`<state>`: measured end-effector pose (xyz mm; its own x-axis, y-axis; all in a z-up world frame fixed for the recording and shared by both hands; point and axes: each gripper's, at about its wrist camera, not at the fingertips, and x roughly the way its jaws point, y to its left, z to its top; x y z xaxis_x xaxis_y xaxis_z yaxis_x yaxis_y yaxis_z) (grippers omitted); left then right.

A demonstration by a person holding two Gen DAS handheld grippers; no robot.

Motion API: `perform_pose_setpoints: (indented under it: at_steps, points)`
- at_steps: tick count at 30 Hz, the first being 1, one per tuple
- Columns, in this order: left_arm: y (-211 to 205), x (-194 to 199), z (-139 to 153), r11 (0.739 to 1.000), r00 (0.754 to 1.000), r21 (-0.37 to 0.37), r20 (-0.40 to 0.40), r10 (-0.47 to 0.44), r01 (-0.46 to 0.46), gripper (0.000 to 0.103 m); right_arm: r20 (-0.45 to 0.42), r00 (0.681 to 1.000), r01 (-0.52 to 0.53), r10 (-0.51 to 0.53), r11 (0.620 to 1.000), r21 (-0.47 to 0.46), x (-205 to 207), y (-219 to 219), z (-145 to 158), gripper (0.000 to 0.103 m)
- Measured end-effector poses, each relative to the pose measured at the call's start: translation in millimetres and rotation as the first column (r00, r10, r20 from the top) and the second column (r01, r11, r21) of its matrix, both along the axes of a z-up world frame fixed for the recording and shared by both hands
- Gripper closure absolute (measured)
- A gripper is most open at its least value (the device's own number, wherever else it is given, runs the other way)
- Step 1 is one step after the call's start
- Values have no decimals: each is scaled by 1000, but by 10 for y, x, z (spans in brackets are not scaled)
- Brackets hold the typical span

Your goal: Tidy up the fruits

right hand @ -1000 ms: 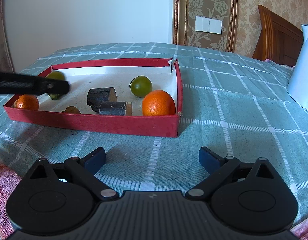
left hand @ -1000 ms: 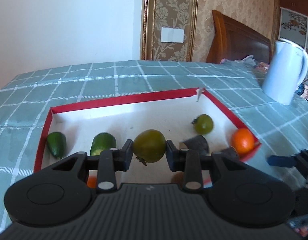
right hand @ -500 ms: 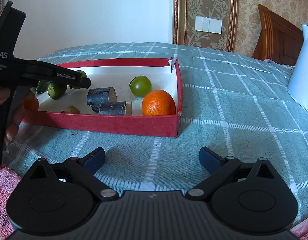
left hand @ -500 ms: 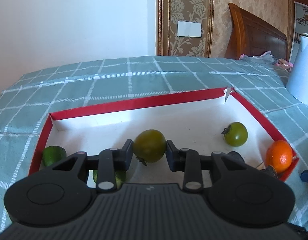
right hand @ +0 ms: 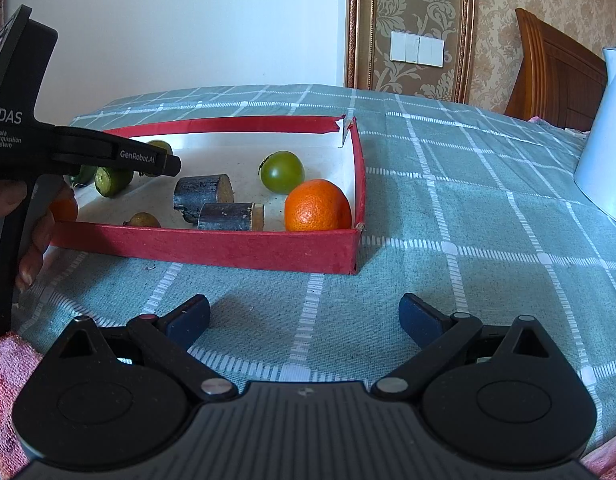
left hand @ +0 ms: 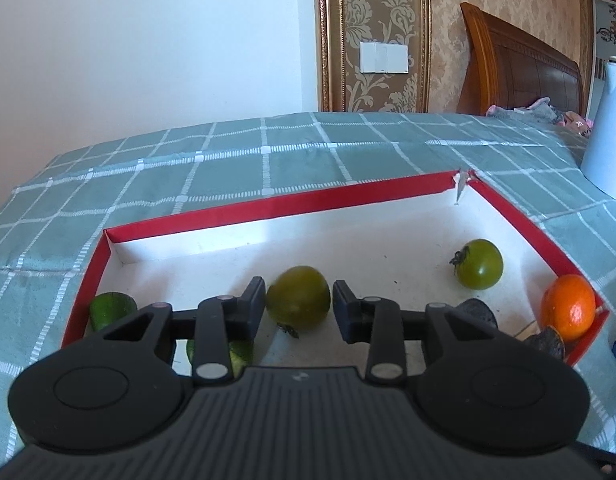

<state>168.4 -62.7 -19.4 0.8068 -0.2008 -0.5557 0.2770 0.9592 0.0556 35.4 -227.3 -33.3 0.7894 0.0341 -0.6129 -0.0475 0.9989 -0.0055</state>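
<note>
1. The left gripper [left hand: 299, 305] is over the left half of the red box [left hand: 244, 211], with an olive-green tomato [left hand: 299, 297] between its fingers. Its jaws are opening, and small gaps show on both sides of the fruit, so the pads seem to be off it; this looks like a release.

2. The tomato appears to sit on or just above the white floor of the box, near two cut green pieces [left hand: 110, 309] at the left end. I judge the aim is to group the green things there.

3. To finish well, spread the jaws fully before pulling back, and draw the gripper straight back and up so neither finger nudges the round fruit into a roll.

4. Watch the stem end at the bottom; it may tip the tomato toward the cut piece just beside it.

5. The right gripper [right hand: 304, 318] hangs wide open and empty over the checked cloth [right hand: 467, 208], in front of the box.

6. A second green tomato [right hand: 282, 171], an orange [right hand: 317, 206] and two dark cane pieces [right hand: 216, 202] lie at the right end, well apart from the release spot.
</note>
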Motion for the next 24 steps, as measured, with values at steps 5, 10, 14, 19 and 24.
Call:
perform_pose_setpoints:
  at_steps: [5,10,14,19,24]
  points:
    - [-56,-31,20,1000,1000,4,-21,-13,13,47,0,1000,0,0,1000,0,0,0,1,1]
    - [-90,-113,-8,998,1000,52,-7,23,-22,25,0,1000,0,0,1000,0,1,-2,2,1]
    - [-9,-118,-19,998,999,40,-24,41,-40,27,0,1000,0,0,1000,0,4,0,3,1]
    - [44,-183,5,998,998,41,-20,55,-54,27,-1,1000,0,0,1000,1,5,0,3,1]
    - [145,-293,67,999,998,-14,-22,51,-52,26,-1,1000,0,0,1000,1,7,1,4,1]
